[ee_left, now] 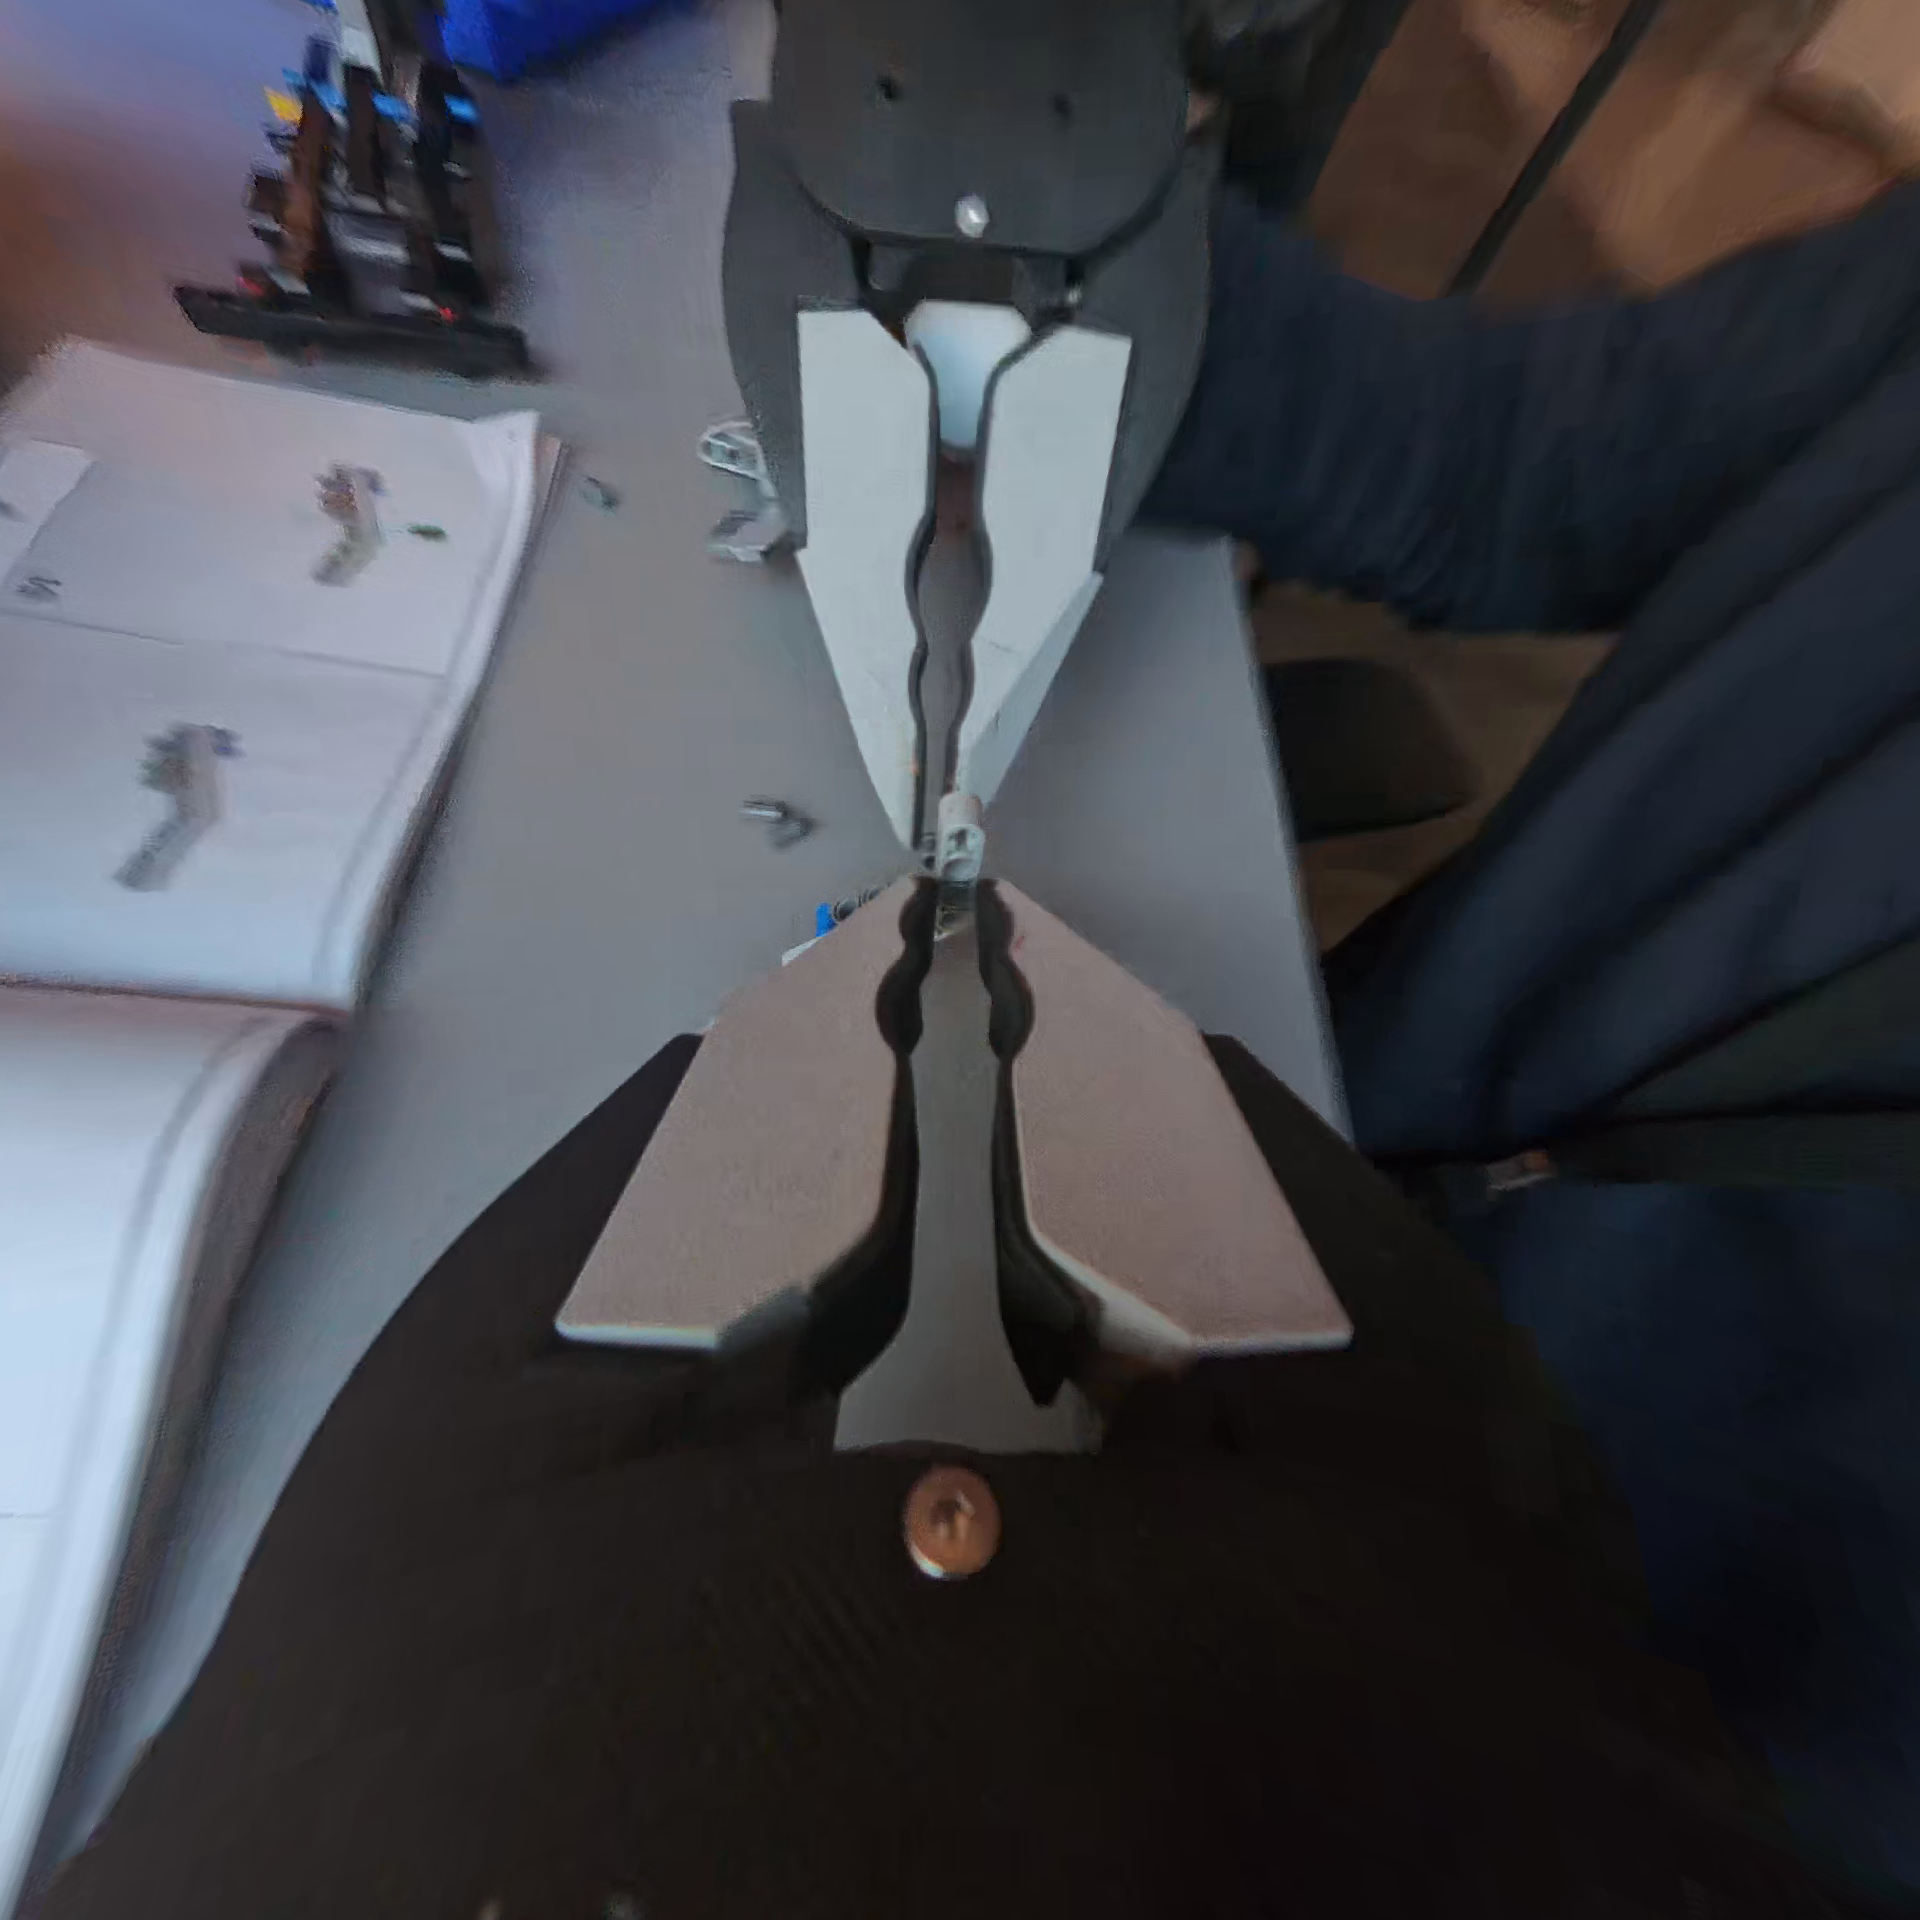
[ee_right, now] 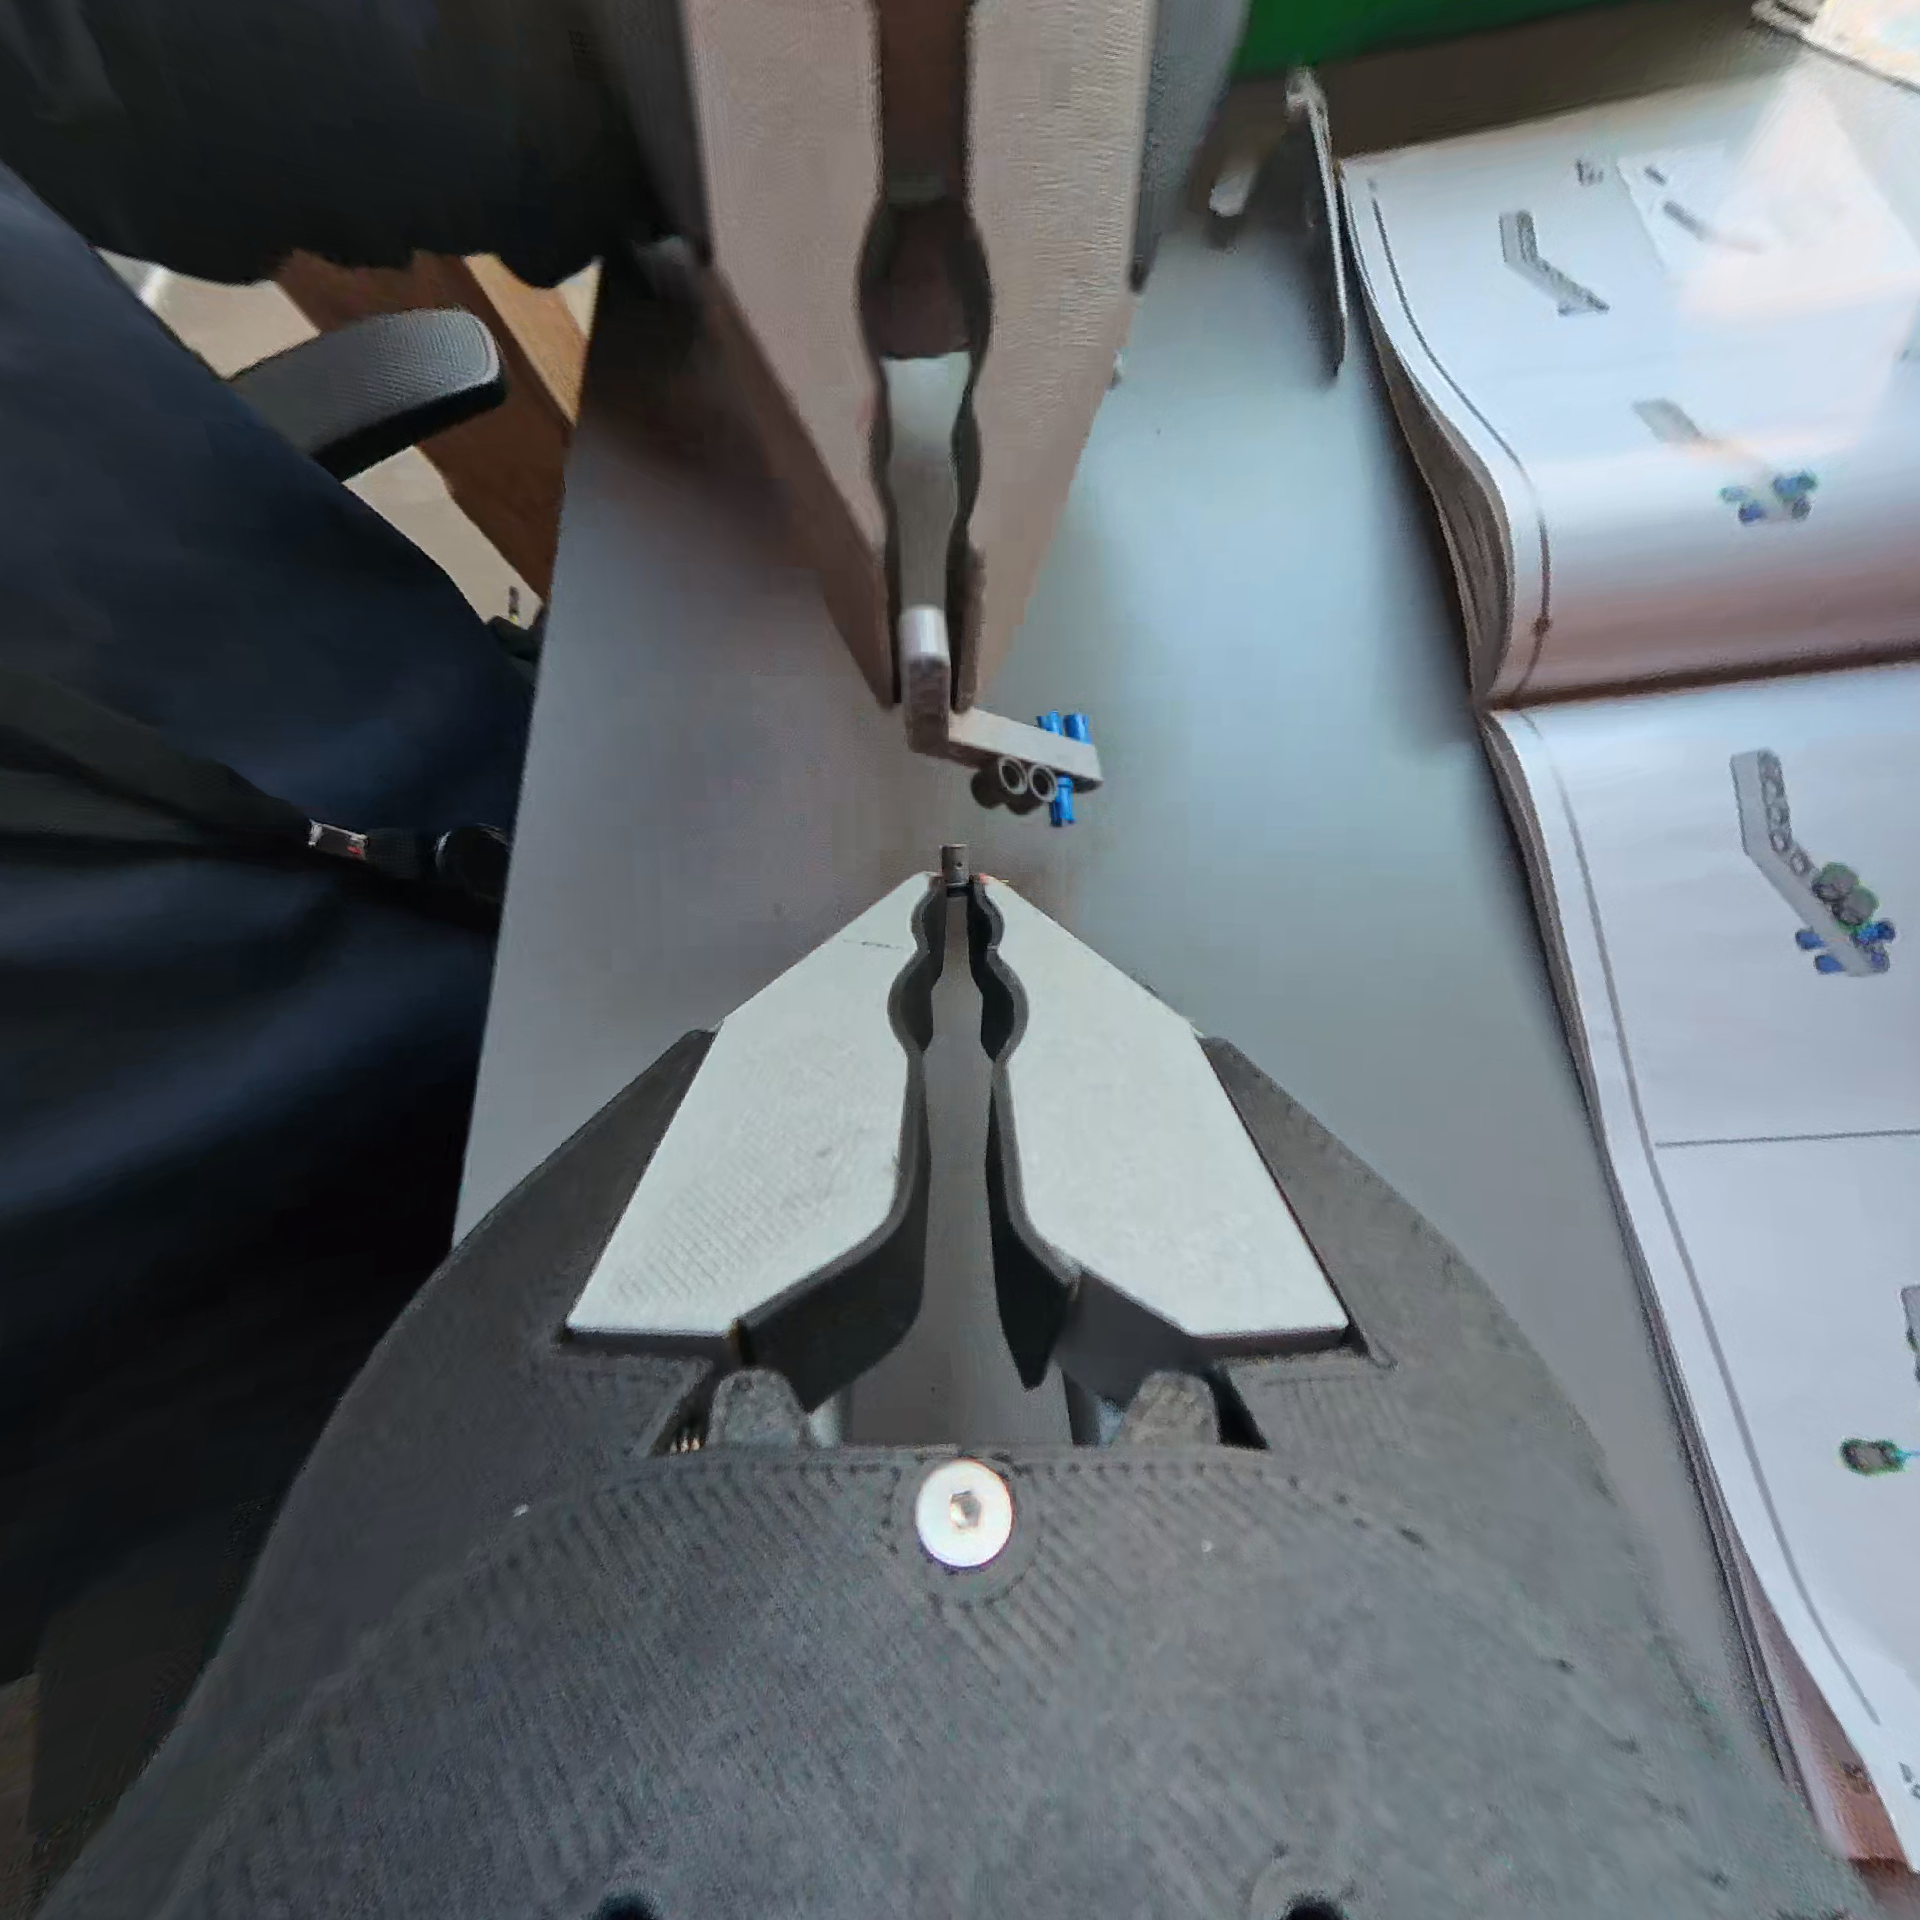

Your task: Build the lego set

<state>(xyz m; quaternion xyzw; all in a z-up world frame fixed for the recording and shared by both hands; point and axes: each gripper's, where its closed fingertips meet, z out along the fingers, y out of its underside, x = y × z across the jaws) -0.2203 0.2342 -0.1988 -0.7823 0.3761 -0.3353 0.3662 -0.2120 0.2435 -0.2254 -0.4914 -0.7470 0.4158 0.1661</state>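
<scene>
My left gripper (ee_left: 940, 899) is shut on a light grey bent beam (ee_right: 997, 750). The beam carries blue pins (ee_right: 1062, 727) and two grey round bushes (ee_right: 1023, 777) on its angled arm. In the left wrist view only the beam's end (ee_left: 956, 834) shows, just past my fingertips. My right gripper (ee_right: 954, 885) is shut on a small dark pin (ee_right: 953, 862), whose tip sticks out toward the beam, a short gap away. The two grippers face each other tip to tip above the grey table (ee_right: 1247, 935). The right gripper shows opposite in the left wrist view (ee_left: 938, 821), and the left gripper shows opposite in the right wrist view (ee_right: 930, 681).
An open instruction booklet (ee_right: 1714, 520) lies beside the grippers, also in the left wrist view (ee_left: 260, 623). Small loose parts (ee_left: 779, 821) lie on the table. A dark built model (ee_left: 353, 229) stands far off. A person's dark sleeve (ee_left: 1507, 468) and a chair armrest (ee_right: 384, 374) are past the table edge. My left and right fingertips are right by each other. Left tips and right tips are each some 30 cm from the dark built model (ee_left: 353, 229).
</scene>
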